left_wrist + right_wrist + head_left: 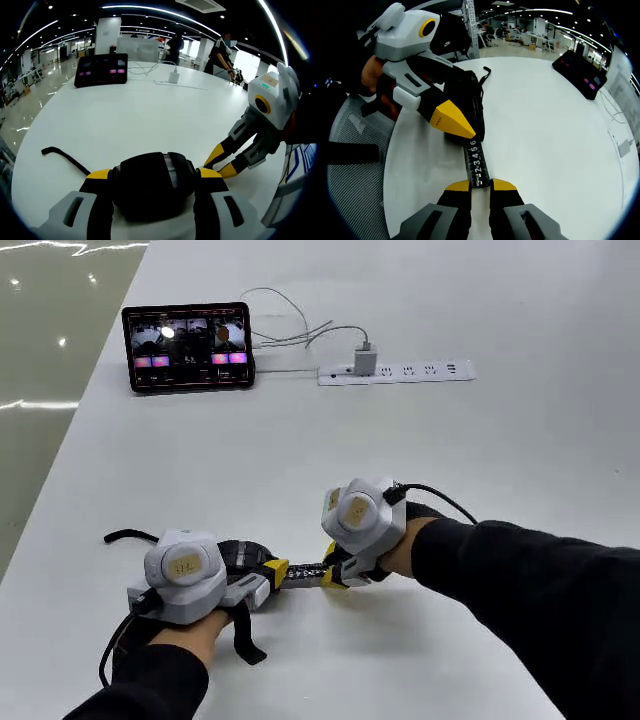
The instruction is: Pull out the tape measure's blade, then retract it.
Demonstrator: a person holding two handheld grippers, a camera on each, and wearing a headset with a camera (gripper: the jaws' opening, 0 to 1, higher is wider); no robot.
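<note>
Black tape measure (152, 195) on white table (480, 440), clamped between left gripper (154, 174) jaws. Right gripper (481, 186) pinches tip of blade (475, 165), a short length out, numbers two to six showing.

Tape measure case (243, 556) on table (480, 450), near front edge, between left gripper (154, 173) jaws. Blade (475, 162) runs right into right gripper (480, 186). Tablet (188, 345) far behind, power strip (395, 371) to its right.
</note>
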